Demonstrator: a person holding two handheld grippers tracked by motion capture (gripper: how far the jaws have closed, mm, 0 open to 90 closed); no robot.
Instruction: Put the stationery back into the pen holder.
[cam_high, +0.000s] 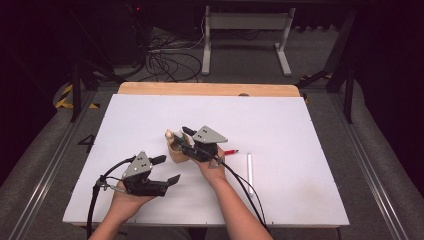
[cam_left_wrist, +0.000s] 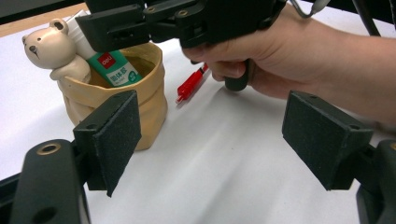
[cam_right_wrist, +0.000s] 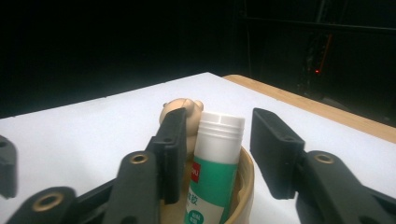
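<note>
Placing a glue stick (cam_right_wrist: 214, 163) into the bear-shaped cup (cam_left_wrist: 140, 100), with release apparently under way.
The right hand-held gripper (cam_right_wrist: 215, 154) is seen apart around the leaning stick; the left hand-held gripper (cam_left_wrist: 210, 135) is held open, empty; a red pen (cam_left_wrist: 191, 84) and white pen (cam_high: 249, 166) are left on the table (cam_high: 300, 125).

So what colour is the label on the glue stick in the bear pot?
Green, with a small red patch, on the glue stick; clearest in the left gripper view.
</note>
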